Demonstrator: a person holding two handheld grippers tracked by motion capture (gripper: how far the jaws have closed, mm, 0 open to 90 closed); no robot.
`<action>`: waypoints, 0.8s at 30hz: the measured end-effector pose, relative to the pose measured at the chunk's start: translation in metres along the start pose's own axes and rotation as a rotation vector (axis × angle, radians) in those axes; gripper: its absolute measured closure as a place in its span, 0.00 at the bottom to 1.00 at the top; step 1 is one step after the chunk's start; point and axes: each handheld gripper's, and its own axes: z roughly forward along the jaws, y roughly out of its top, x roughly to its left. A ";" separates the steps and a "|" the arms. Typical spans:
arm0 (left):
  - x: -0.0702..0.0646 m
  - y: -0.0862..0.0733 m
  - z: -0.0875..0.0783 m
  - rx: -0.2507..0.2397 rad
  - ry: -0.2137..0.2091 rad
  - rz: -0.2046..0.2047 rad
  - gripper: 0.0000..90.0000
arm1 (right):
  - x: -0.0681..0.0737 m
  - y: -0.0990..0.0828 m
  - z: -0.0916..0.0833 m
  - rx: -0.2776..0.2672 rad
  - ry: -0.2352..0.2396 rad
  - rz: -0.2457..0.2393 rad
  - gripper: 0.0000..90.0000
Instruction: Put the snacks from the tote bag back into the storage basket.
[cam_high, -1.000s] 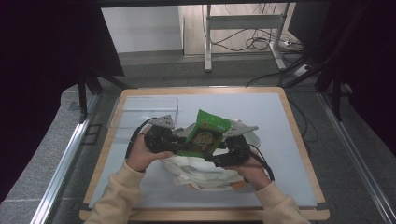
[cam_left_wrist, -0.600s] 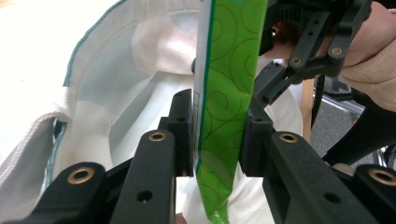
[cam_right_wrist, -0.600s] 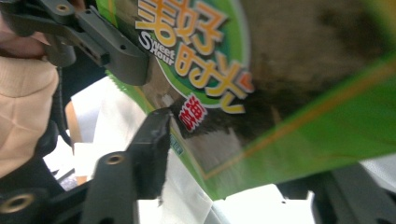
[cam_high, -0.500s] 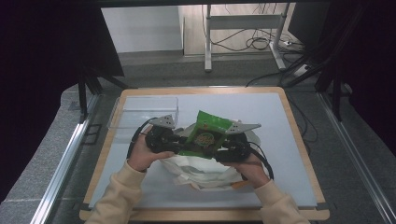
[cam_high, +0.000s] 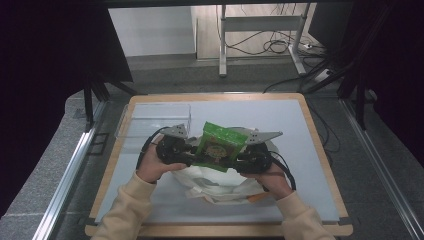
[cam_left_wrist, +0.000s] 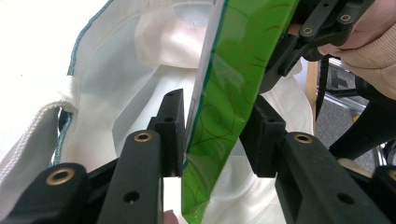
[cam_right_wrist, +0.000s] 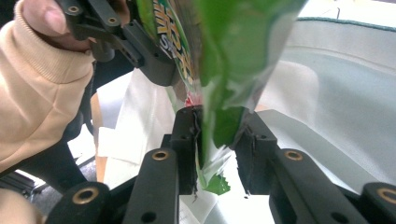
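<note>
The right gripper (cam_right_wrist: 217, 154) has just been closing, and its jaws now pinch the right edge of the crinkly green foil snack packet (cam_high: 218, 146). The left gripper (cam_left_wrist: 217, 135) has just been opening: one pad touches the packet, the other stands clear, so that hold is loosening. The packet hangs upright between both hands at mid-table, over the open mouth of the white cloth bag (cam_high: 220, 182). It looks like a handover to the right, ready to lower into the bag. A clear plastic box (cam_high: 155, 119) sits far left.
</note>
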 end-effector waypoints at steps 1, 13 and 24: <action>0.000 0.000 0.000 -0.003 0.000 0.000 0.69 | 0.000 0.000 0.000 0.001 0.003 -0.004 0.79; 0.001 -0.001 0.002 -0.003 0.019 -0.005 0.59 | -0.001 0.000 -0.002 0.000 0.012 -0.025 0.81; 0.002 -0.001 -0.004 -0.019 0.075 -0.018 0.39 | -0.003 0.003 -0.011 0.050 -0.079 -0.070 0.81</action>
